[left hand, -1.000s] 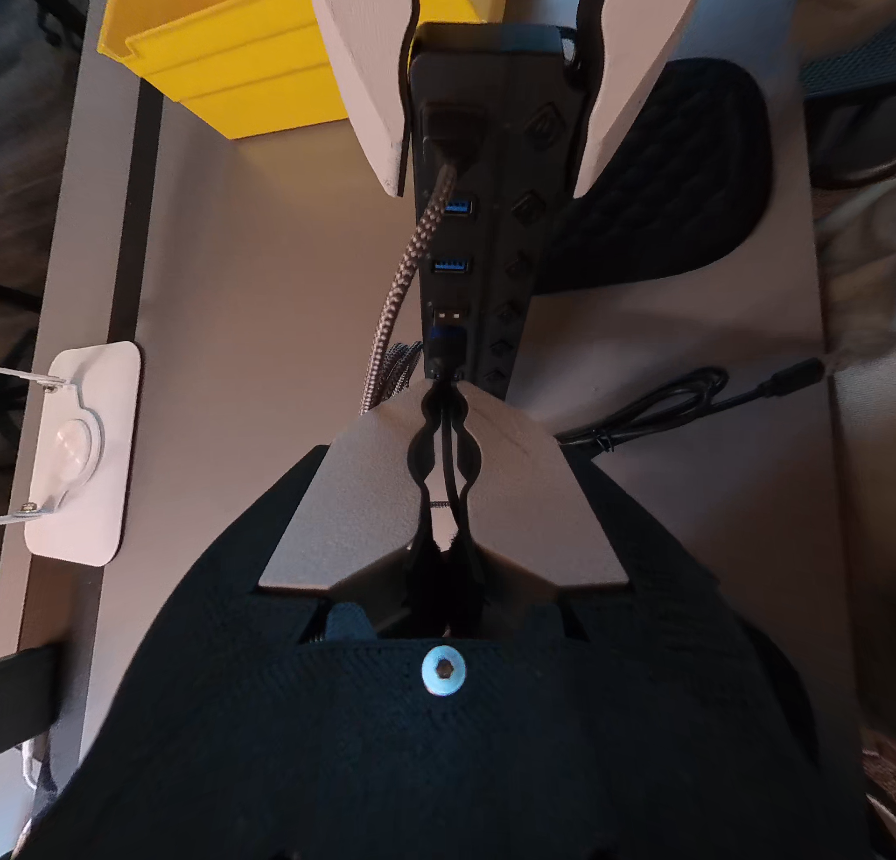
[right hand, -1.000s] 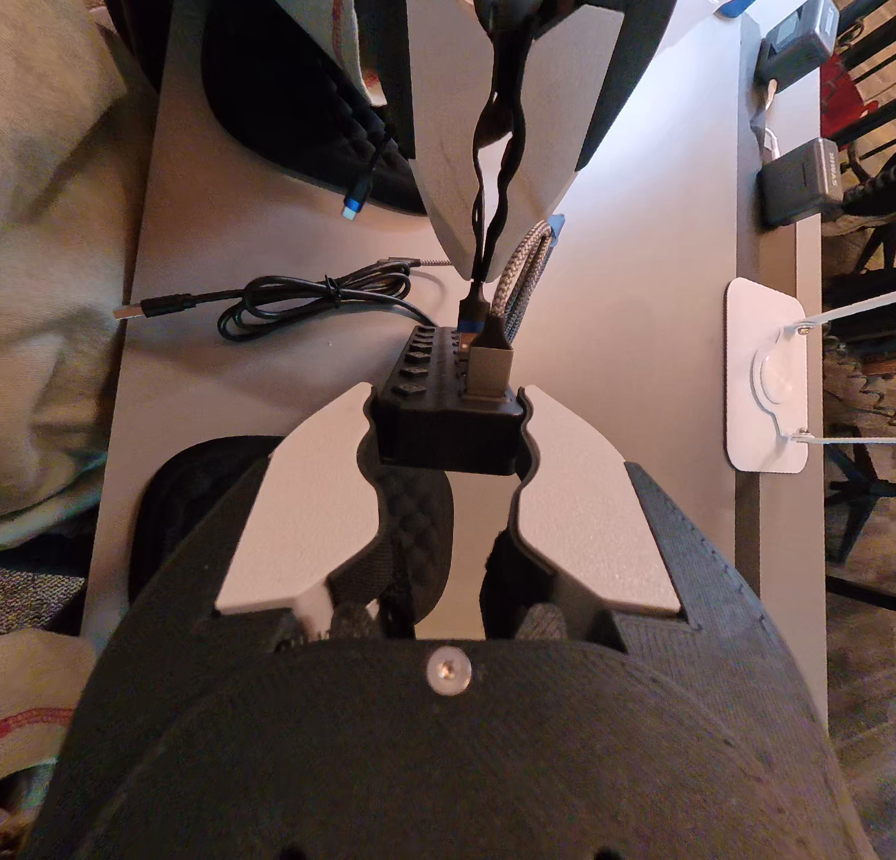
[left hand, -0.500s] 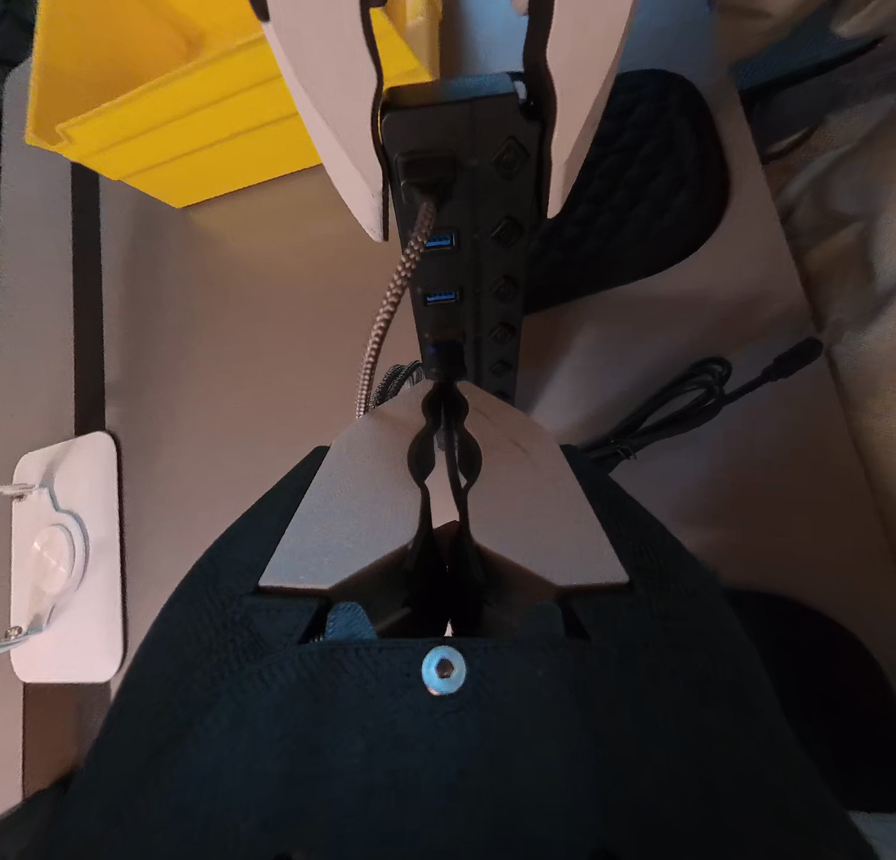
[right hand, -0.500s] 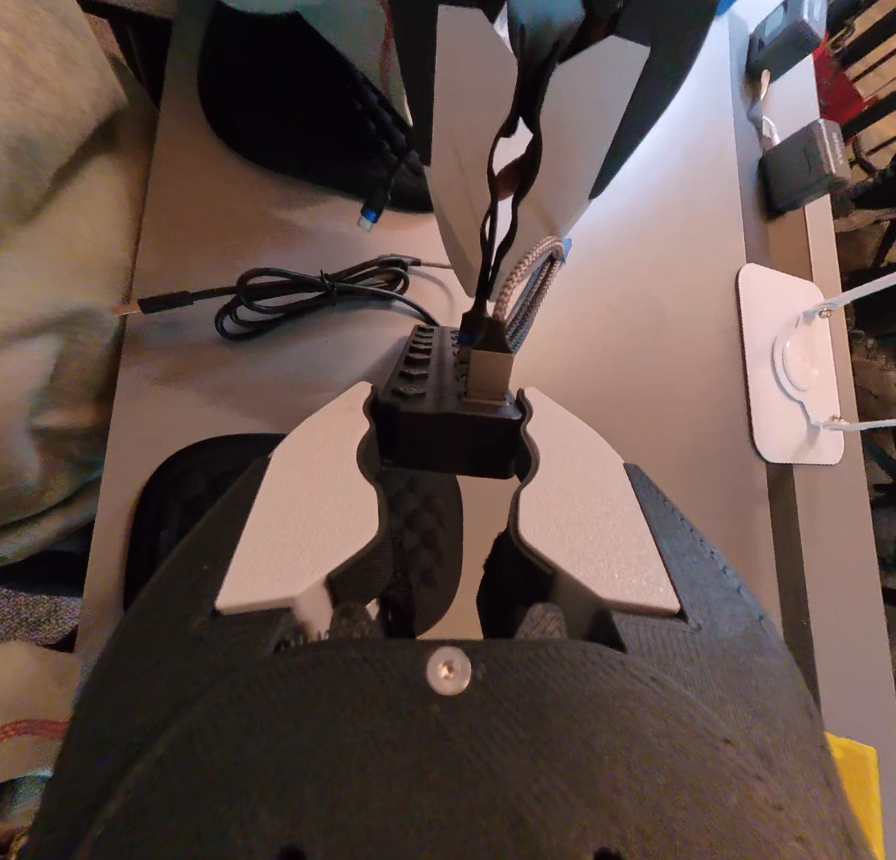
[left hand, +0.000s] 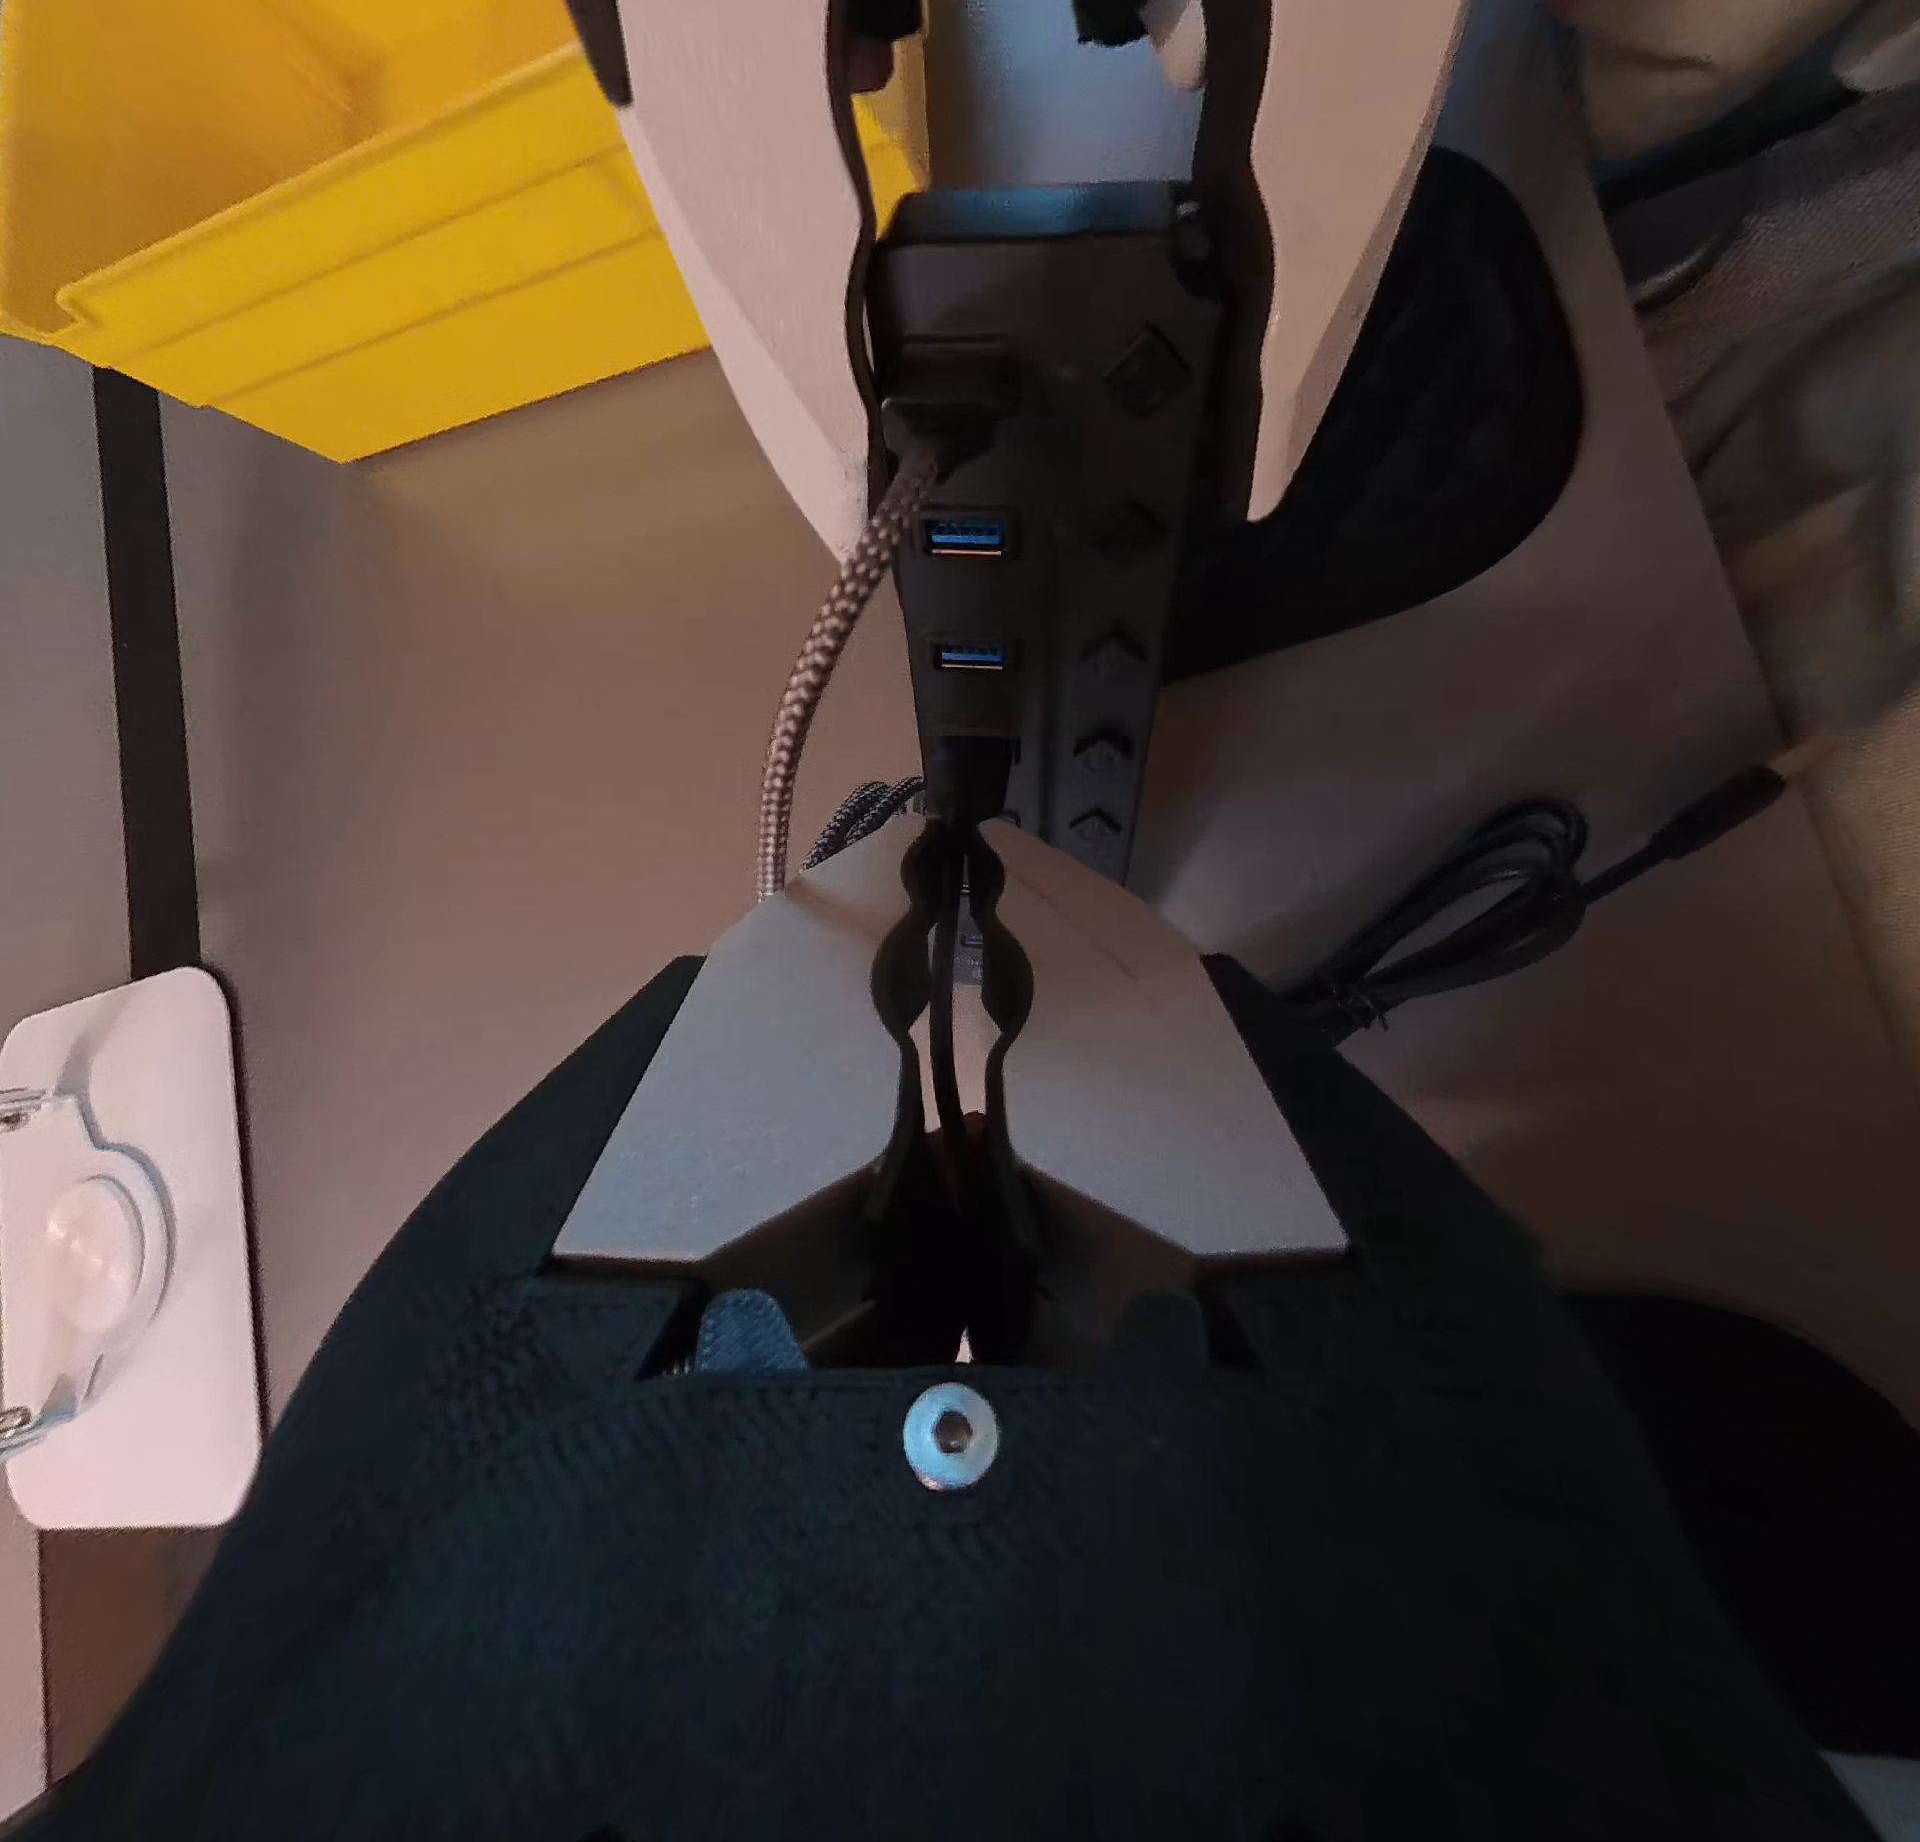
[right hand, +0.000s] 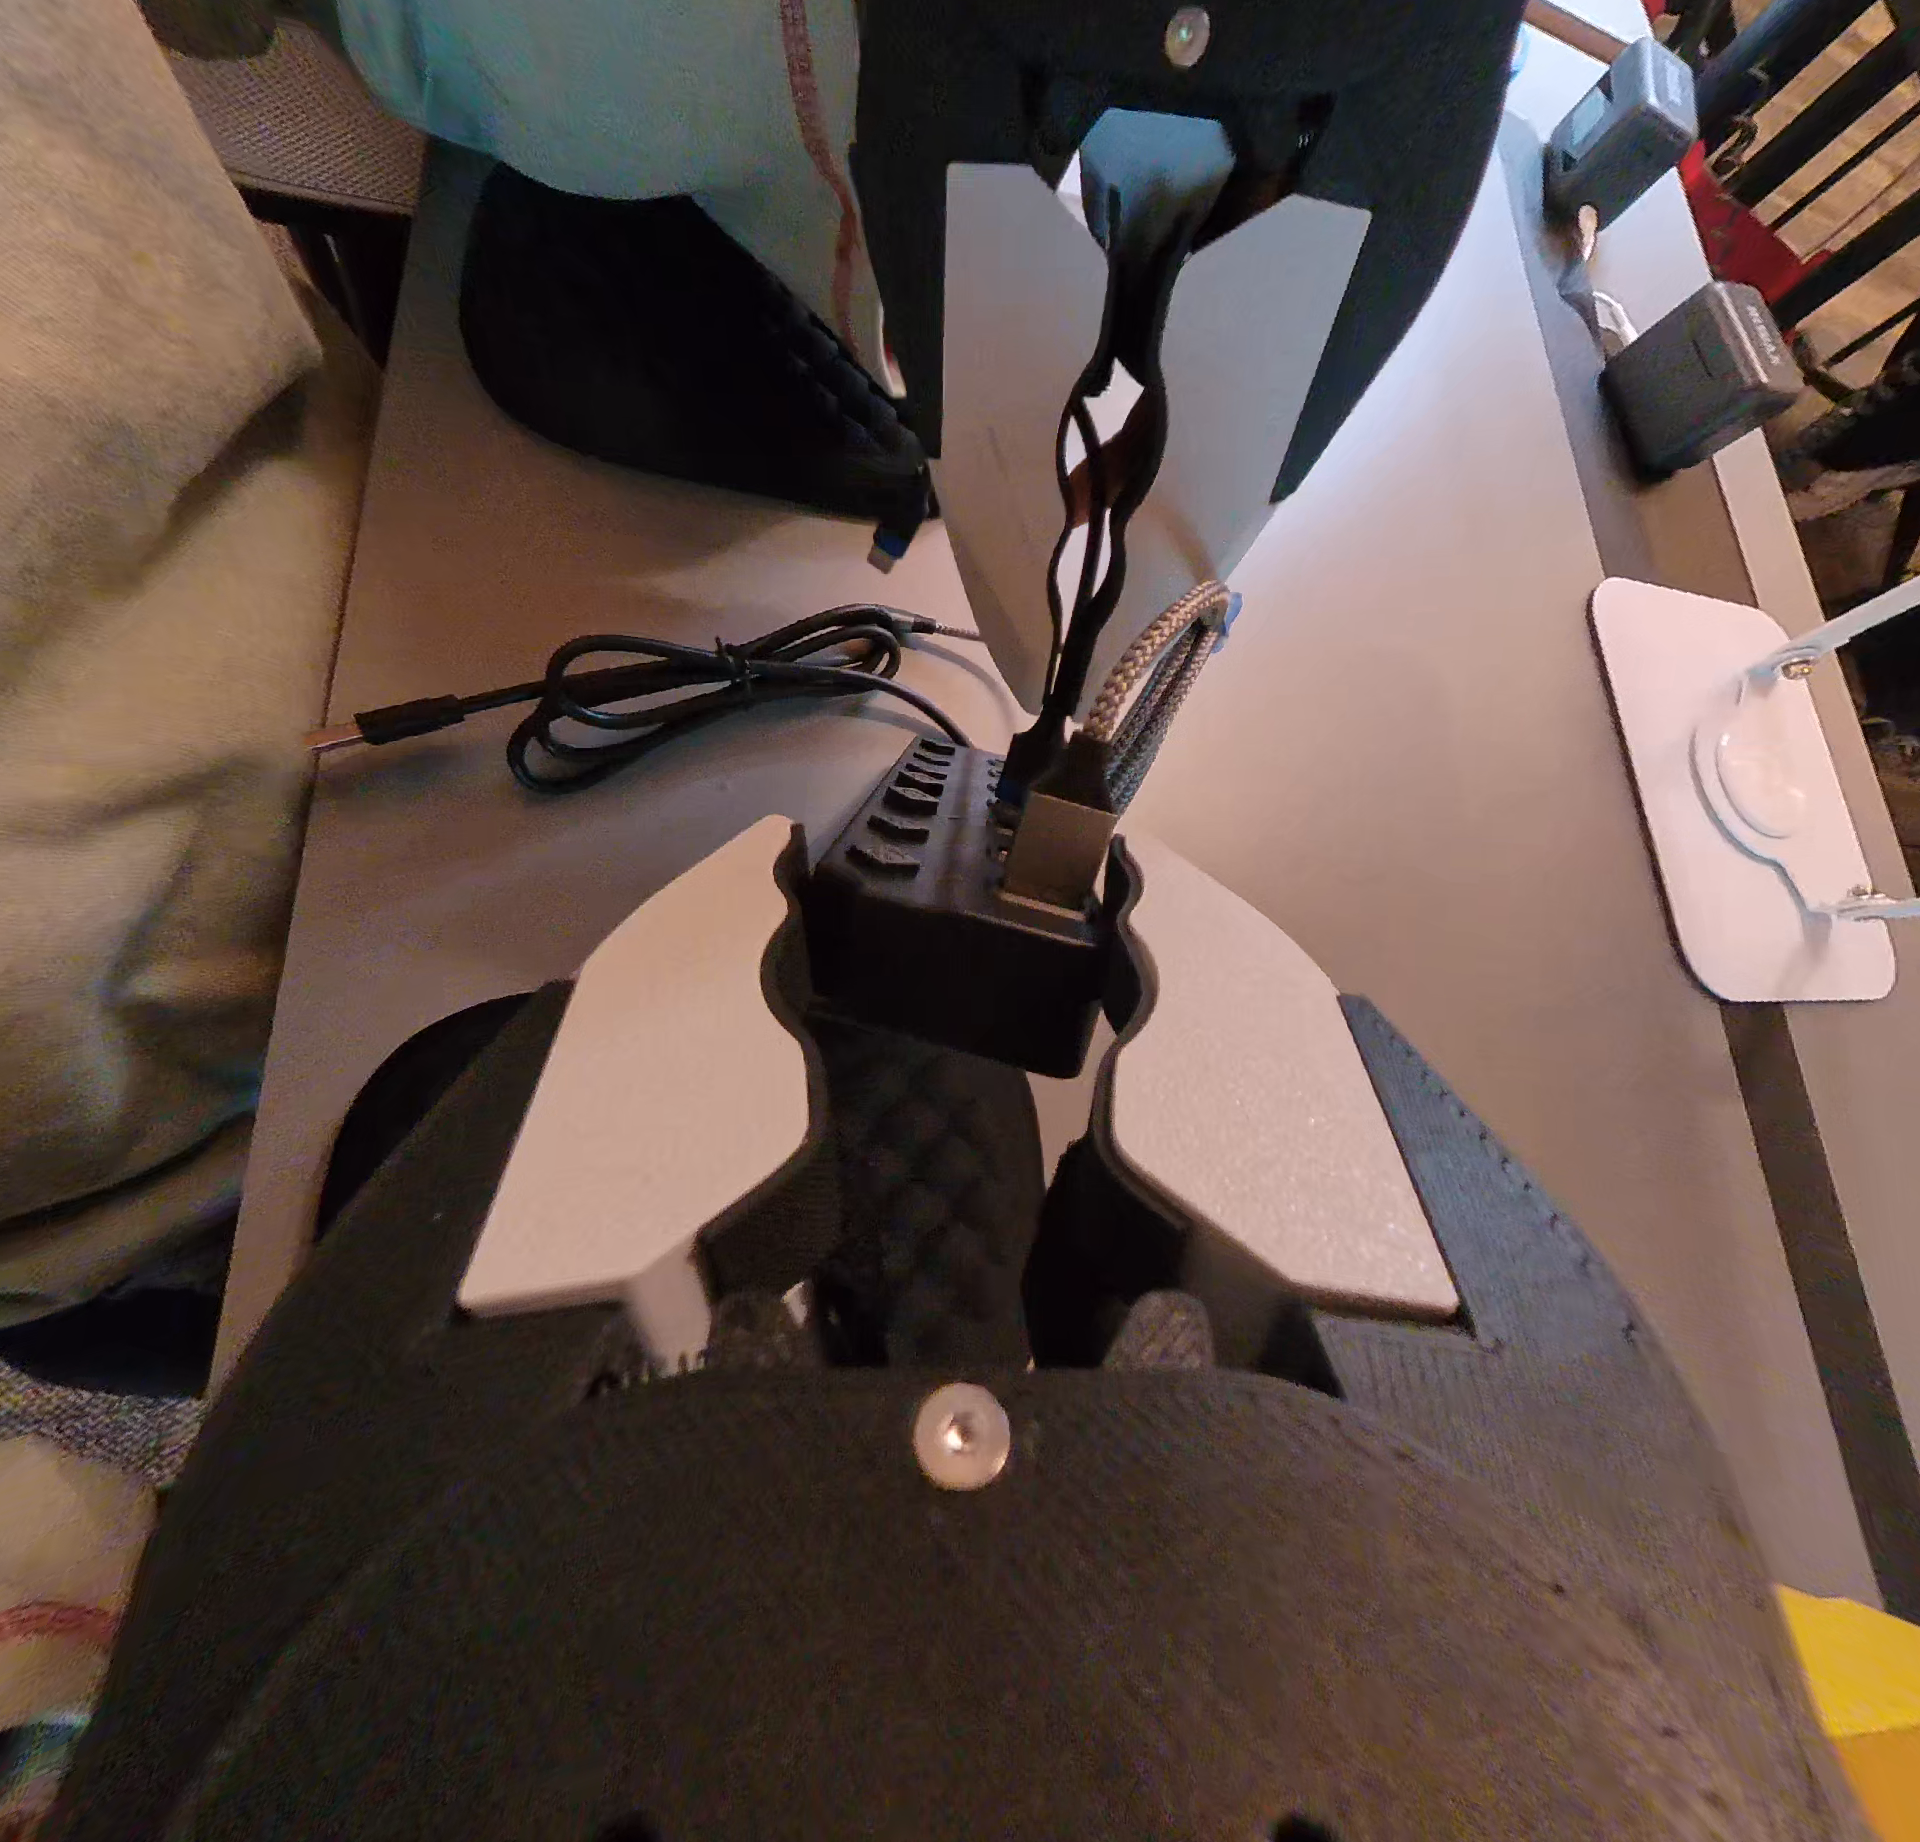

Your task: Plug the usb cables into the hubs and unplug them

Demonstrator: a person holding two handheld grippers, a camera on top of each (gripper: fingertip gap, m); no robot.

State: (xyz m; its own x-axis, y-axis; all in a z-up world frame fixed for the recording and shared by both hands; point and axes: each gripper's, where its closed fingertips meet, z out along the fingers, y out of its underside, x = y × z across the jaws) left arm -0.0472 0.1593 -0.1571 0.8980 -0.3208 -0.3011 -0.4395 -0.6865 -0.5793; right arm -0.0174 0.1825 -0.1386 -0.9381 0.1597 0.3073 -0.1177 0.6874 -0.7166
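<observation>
Two grippers face each other over my grey table, and both have something clamped. My right gripper has its jaws clenched on the near end of the black USB hub, holding it lifted off the table. My left gripper has its jaws pinched on a thin black USB cable, whose plug sits at a port of the hub about midway along its row; I cannot tell how deep it is seated.

On the hub I count two bare blue ports in the left wrist view, between that plug and a braided grey cable plugged in at the end nearest the right gripper. Beside the ports runs a row of raised buttons.

Only the left wrist view shows the yellow bin in full; the right wrist view catches just a corner of it. Only the right wrist view shows two dark boxy devices at the table's far edge, and a spare black cable's connector. One coiled spare cable lies on the table. One white pad with a clear clip appears in both views, as does a black quilted pad
</observation>
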